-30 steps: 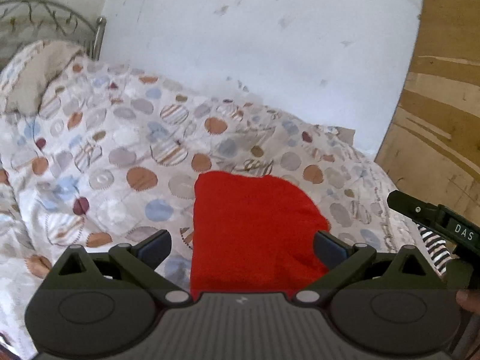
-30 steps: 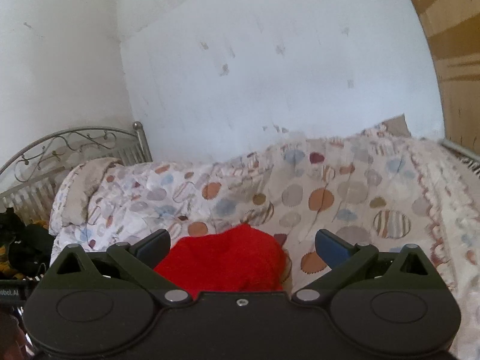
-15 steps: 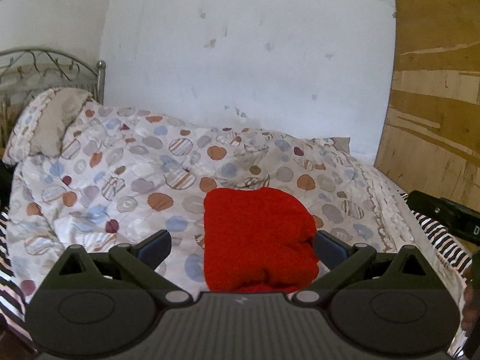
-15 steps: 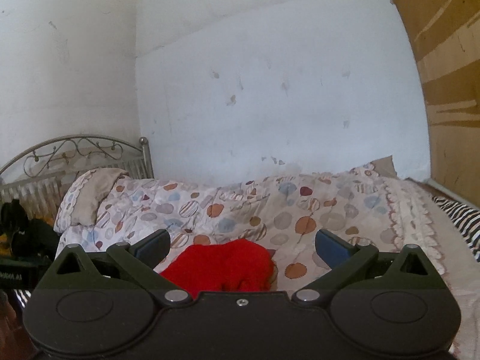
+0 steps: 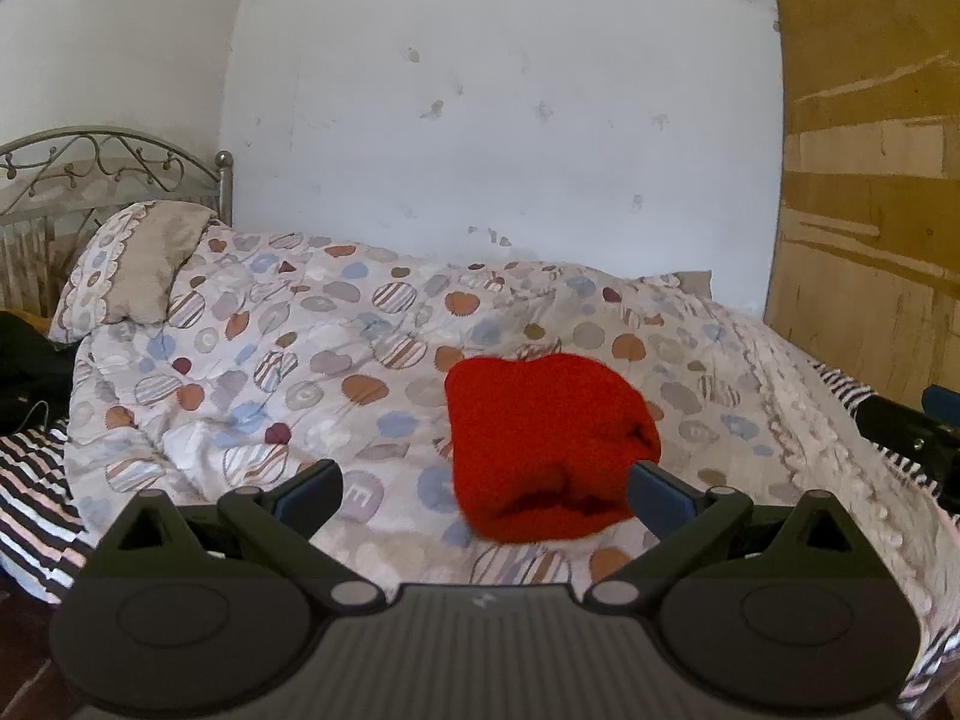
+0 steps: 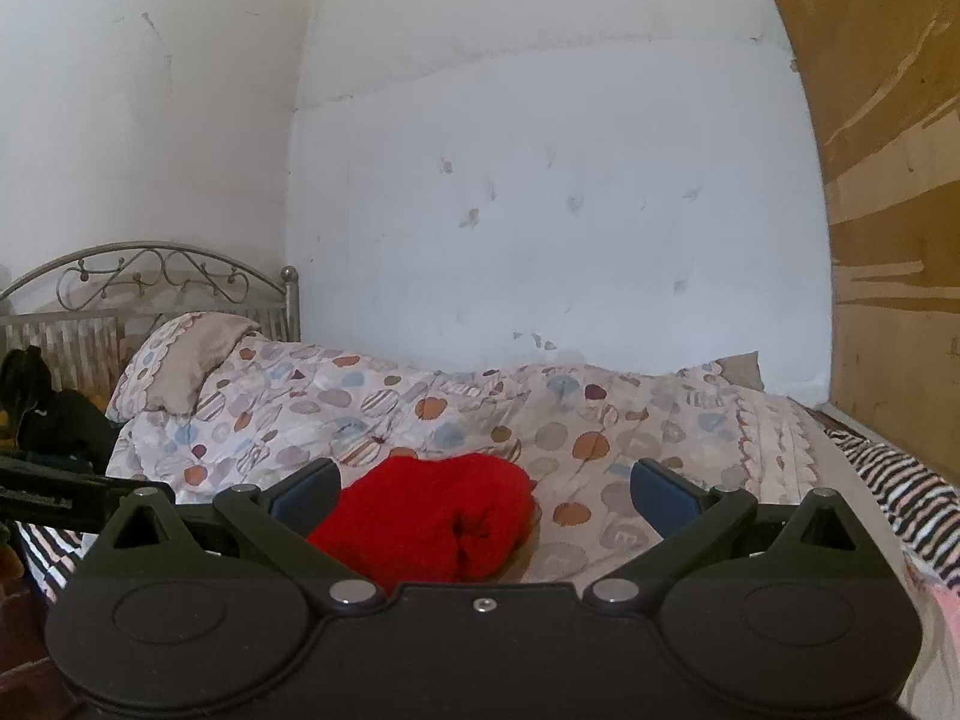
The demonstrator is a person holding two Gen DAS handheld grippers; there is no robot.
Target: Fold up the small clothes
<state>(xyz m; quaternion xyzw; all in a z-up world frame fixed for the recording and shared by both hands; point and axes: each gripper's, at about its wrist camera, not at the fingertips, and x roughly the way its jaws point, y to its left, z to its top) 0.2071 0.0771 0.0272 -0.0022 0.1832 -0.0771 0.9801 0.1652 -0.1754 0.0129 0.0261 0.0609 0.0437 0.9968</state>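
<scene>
A red knitted garment (image 5: 549,447) lies folded into a compact bundle on the dotted quilt (image 5: 300,372). It also shows in the right wrist view (image 6: 429,519). My left gripper (image 5: 483,489) is open and empty, held back from the garment and above the bed's near edge. My right gripper (image 6: 483,489) is open and empty too, with the garment lying beyond its left finger. Neither gripper touches the cloth. The right gripper's body (image 5: 912,426) shows at the right edge of the left wrist view.
A pillow (image 5: 129,273) leans against the metal headboard (image 5: 108,165) at the far left. A striped sheet (image 6: 894,477) shows along the bed's right side. A wooden board (image 5: 870,180) stands on the right. Dark clothing (image 6: 54,420) lies at the left.
Both grippers have pulled back and up from the red garment, which now looks smaller and farther off. The garment itself has not moved.
</scene>
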